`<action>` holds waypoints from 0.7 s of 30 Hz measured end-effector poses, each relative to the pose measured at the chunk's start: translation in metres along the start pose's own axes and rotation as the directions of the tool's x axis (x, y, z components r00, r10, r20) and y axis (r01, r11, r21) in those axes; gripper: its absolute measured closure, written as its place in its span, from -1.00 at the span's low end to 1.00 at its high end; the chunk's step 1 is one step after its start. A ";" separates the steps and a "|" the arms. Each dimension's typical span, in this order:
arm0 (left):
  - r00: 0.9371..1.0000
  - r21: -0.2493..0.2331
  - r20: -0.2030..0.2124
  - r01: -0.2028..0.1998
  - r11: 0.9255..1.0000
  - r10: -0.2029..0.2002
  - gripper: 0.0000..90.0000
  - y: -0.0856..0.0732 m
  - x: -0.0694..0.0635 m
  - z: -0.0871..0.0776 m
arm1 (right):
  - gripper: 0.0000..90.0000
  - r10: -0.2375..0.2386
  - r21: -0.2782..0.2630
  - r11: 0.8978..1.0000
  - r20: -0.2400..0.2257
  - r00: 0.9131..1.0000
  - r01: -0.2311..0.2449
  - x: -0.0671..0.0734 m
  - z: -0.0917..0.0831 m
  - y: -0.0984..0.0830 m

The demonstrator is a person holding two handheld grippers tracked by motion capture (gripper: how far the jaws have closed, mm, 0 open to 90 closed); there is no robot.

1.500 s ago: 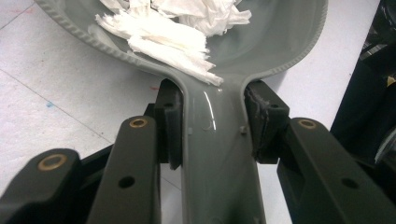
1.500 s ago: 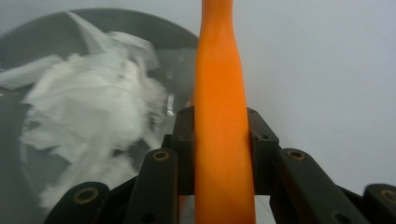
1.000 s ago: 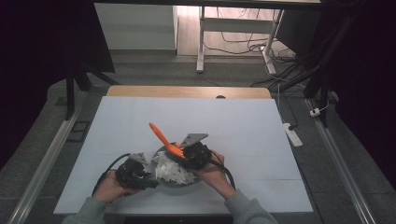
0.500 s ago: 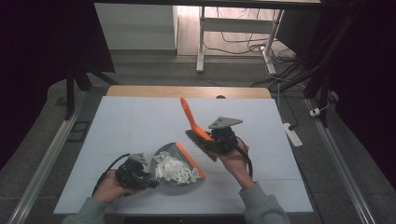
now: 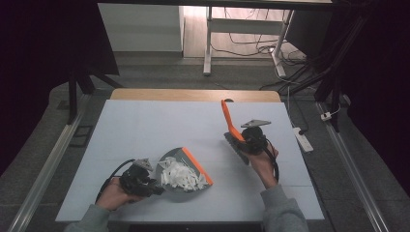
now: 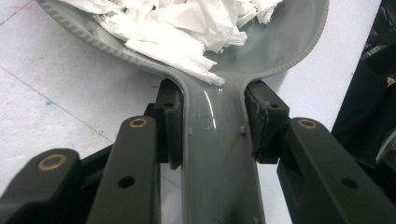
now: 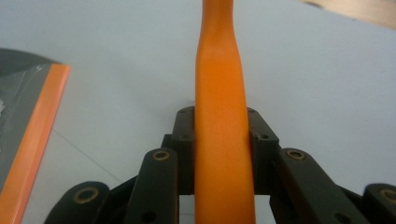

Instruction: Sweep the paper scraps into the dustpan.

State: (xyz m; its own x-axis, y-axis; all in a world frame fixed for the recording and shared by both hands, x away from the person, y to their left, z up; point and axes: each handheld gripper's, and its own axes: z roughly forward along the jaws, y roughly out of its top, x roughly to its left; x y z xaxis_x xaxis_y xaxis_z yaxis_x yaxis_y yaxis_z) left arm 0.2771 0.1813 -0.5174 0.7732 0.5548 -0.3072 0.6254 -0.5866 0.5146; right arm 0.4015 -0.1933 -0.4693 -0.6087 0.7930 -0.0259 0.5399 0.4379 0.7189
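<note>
We see the left gripper (image 5: 153,182) clamped on the grey dustpan (image 5: 186,170) handle, paper scraps (image 5: 181,175) inside, on the desk (image 5: 145,130), right gripper (image 5: 240,137) well apart, gripping the orange brush (image 5: 229,122) handle.

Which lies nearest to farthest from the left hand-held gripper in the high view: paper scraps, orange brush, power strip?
1. Paper scraps, in the dustpan just beside the left hand-held gripper.
2. Orange brush, across the table at right.
3. Power strip, on the floor off the right edge.

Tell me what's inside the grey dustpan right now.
The dustpan, clamped at its handle by the left gripper, holds a heap of torn white paper scraps. Anything under the heap is covered, so I can't tell.
</note>
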 end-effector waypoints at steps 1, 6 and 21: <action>1.000 -0.002 0.000 0.002 1.000 -0.002 0.36 0.000 0.000 0.000 | 0.57 -0.003 0.005 1.000 -0.014 1.000 0.003 0.003 0.002 0.000; 1.000 -0.002 0.001 0.002 1.000 -0.002 0.36 0.000 0.000 0.000 | 0.57 -0.044 0.042 0.998 -0.089 0.995 0.048 0.033 0.014 -0.002; 1.000 0.004 0.000 0.001 1.000 -0.001 0.36 0.000 0.000 0.001 | 0.57 -0.212 -0.004 0.976 -0.254 0.944 0.218 0.127 0.021 0.008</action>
State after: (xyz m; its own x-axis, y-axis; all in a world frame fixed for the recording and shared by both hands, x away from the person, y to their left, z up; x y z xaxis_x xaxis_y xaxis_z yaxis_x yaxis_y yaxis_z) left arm 0.2773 0.1806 -0.5183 0.7723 0.5554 -0.3083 0.6269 -0.5880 0.5112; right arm 0.3406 -0.0797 -0.4818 -0.8366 0.5478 -0.0004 0.3916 0.5985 0.6989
